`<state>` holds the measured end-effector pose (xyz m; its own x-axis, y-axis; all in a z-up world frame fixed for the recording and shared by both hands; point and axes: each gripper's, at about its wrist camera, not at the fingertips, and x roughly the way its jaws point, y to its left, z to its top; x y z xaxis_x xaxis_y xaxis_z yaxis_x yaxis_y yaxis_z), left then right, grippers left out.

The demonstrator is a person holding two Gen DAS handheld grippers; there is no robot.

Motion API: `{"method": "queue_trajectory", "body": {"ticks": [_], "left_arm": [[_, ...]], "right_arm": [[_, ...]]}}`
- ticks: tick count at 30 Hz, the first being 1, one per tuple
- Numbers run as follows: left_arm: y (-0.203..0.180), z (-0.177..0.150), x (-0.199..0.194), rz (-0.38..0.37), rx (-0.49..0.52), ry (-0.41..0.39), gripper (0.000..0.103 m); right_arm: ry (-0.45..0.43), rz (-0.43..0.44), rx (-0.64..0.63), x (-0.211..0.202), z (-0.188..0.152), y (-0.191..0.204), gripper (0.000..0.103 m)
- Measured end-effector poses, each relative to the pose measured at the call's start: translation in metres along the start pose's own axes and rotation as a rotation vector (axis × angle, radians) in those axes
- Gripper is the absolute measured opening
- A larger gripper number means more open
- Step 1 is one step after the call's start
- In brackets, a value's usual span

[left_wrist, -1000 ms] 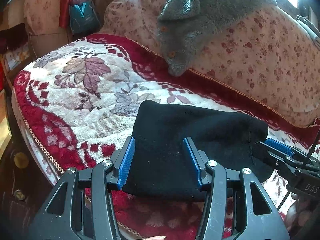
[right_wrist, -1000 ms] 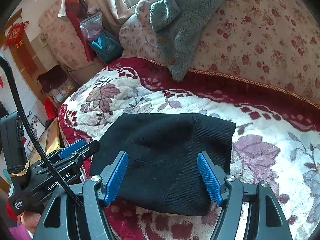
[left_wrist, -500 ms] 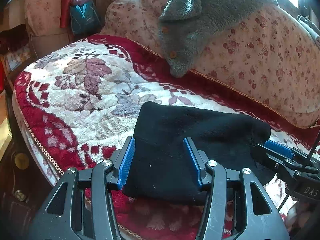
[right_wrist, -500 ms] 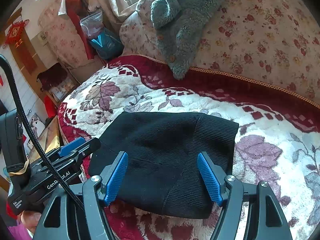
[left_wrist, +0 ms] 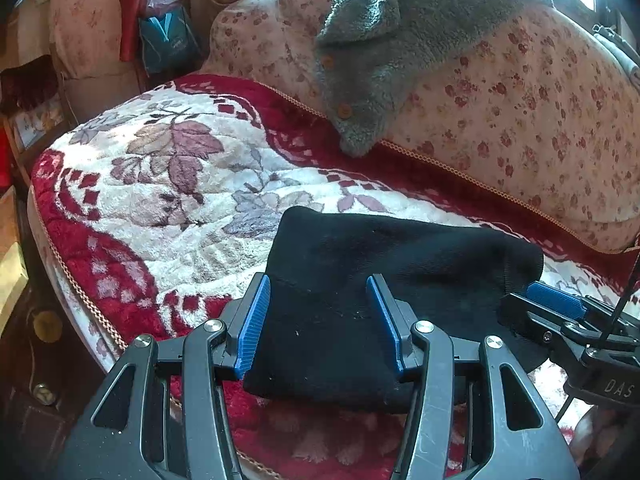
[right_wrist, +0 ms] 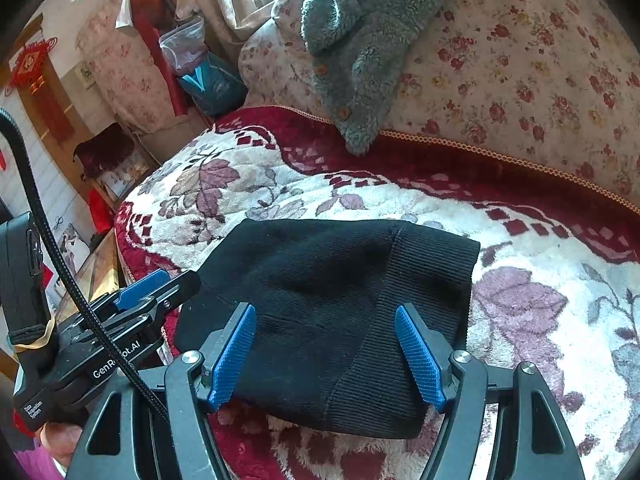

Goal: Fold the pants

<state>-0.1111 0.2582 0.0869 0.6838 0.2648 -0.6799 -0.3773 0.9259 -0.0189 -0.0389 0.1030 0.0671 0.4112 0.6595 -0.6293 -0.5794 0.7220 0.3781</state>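
The black knit pants (left_wrist: 384,280) lie folded into a compact rectangle on the sofa's red and white floral blanket (left_wrist: 168,184). They also show in the right wrist view (right_wrist: 340,304), ribbed waistband to the right. My left gripper (left_wrist: 322,322) is open and empty, just above the folded bundle's near left edge. My right gripper (right_wrist: 326,354) is open and empty, above the near edge by the waistband. Each gripper shows in the other's view: the right one (left_wrist: 560,320) at the bundle's right end, the left one (right_wrist: 156,292) at its left end.
A grey fleece garment (left_wrist: 400,52) with buttons hangs over the floral sofa back (left_wrist: 540,120). The blanket's front edge (left_wrist: 80,292) drops to the floor at the left. Bags (right_wrist: 200,68) and furniture stand past the sofa's far end.
Both grippers have drawn back slightly from the folded pants. The pants lie still and both grippers stay open.
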Motion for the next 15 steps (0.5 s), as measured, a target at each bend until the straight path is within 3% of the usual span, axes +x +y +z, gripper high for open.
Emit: {"method": "queue_trajectory", "body": {"ticks": [15], "left_arm": [[-0.0021,0.002,-0.0077,0.035,0.009,-0.057,0.05]], "right_arm": [[0.007,0.008,0.005,0.0024,-0.0025,0.0018,0.07]]}}
